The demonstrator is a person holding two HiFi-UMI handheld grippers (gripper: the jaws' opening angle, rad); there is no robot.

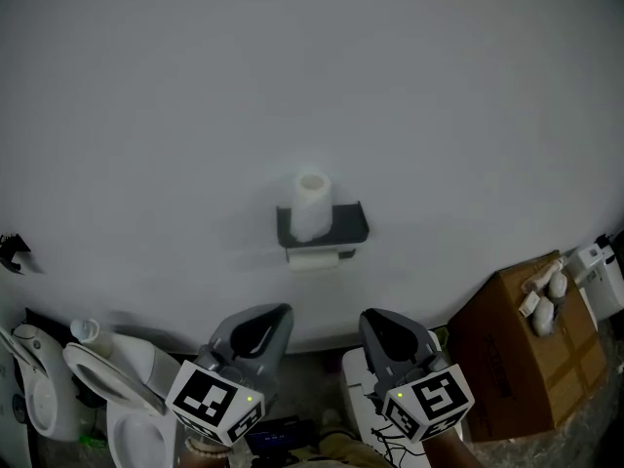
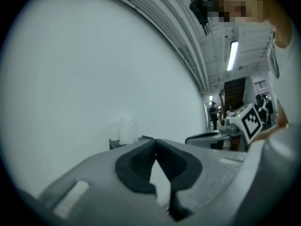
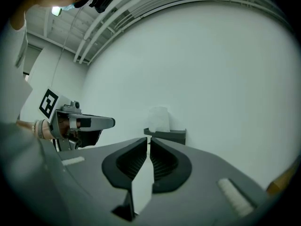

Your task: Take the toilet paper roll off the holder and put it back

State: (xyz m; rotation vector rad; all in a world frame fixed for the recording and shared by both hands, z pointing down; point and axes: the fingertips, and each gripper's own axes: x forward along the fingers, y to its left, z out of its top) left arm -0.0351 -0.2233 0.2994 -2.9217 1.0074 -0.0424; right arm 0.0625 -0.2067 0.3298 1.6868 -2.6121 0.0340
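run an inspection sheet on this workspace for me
surface: white wall, holder mounted on it
job's things: toilet paper roll upright on the dark holder
clutter: cardboard box at right, small white items on top; toilet at left
grippers: left tool shut, empty; right tool all but shut, empty; both short of the roll
cables: dark cables below the right tool
surroundings: ceiling light; people far off
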